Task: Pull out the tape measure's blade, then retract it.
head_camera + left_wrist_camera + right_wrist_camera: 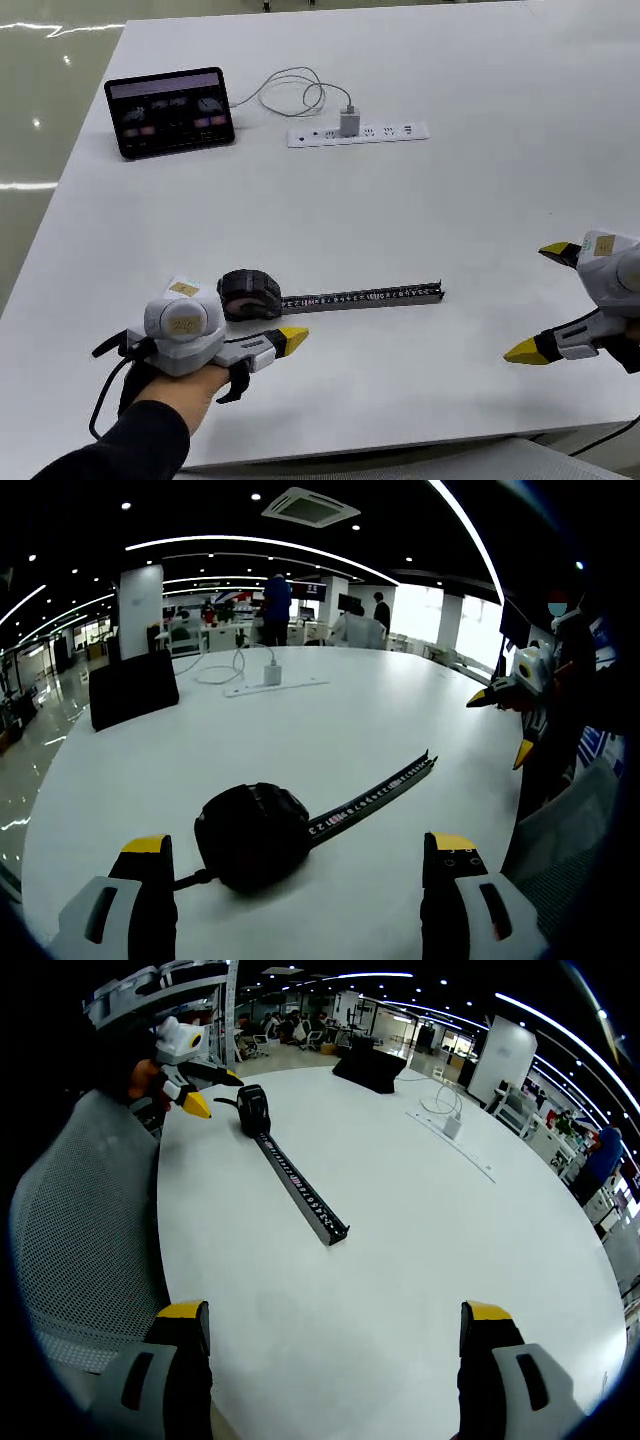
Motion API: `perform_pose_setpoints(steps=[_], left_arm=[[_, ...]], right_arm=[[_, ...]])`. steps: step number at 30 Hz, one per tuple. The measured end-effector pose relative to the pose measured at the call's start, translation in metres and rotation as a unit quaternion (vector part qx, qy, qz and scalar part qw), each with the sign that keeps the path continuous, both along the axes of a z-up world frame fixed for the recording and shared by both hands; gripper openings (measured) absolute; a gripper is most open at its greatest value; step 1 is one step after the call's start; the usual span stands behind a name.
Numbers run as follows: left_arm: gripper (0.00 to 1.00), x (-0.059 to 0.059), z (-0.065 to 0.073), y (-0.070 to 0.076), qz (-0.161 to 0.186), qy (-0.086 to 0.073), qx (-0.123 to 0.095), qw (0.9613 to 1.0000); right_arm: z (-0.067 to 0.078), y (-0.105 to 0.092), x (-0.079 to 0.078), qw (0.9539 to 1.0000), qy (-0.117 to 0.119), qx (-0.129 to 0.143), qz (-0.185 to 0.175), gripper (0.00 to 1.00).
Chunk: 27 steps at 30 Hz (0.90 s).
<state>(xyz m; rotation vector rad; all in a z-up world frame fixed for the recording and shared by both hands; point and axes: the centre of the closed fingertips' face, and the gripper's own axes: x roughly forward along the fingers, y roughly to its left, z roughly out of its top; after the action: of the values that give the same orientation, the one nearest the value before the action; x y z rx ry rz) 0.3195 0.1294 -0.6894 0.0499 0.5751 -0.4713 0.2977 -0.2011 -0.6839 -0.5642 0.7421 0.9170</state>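
A black tape measure point(248, 293) lies on the white table point(420, 210), its blade point(365, 296) drawn out to the right and flat on the surface. My left gripper point(272, 318) is open, with the case point(250, 835) resting between its yellow-tipped fingers point(148, 845) without touching them. The blade point(375, 798) runs away to the upper right. My right gripper point(537, 300) hovers open at the table's right, well past the blade's hook end point(335, 1232), with nothing between its fingertips point(183, 1310). From there the case point(252, 1105) sits far off beside the left gripper point(190, 1095).
A tablet point(170, 110) stands propped at the back left. A white power strip point(358, 132) with a charger and looped cable lies at the back middle. The table's front edge runs just below both grippers. A grey mesh chair point(70, 1240) sits by the edge.
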Motion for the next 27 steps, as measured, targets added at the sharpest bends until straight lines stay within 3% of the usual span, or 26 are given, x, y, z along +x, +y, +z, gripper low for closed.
perform_pose_setpoints(steps=[3,10,12,19,27], left_arm=[[1.00,0.003,-0.003,-0.002,0.002,0.000,0.007,1.0000],[1.00,0.011,-0.004,0.005,0.037,0.000,-0.009,0.9993],[1.00,0.011,-0.006,0.005,0.045,0.008,-0.021,0.9988],[1.00,0.016,-0.005,0.006,0.065,0.001,-0.022,0.9976],[1.00,0.019,-0.015,-0.002,0.084,0.009,-0.031,0.9960]], right_arm=[[-0.007,0.001,-0.002,1.0000,0.008,0.000,0.000,1.00],[-0.012,0.008,-0.002,0.9998,0.017,-0.002,0.008,0.99],[-0.013,0.010,0.000,0.9998,0.018,-0.003,0.012,0.99],[-0.013,0.019,0.012,0.9992,0.020,-0.010,0.032,0.98],[-0.015,0.031,0.026,0.9978,0.020,-0.019,0.060,0.95]])
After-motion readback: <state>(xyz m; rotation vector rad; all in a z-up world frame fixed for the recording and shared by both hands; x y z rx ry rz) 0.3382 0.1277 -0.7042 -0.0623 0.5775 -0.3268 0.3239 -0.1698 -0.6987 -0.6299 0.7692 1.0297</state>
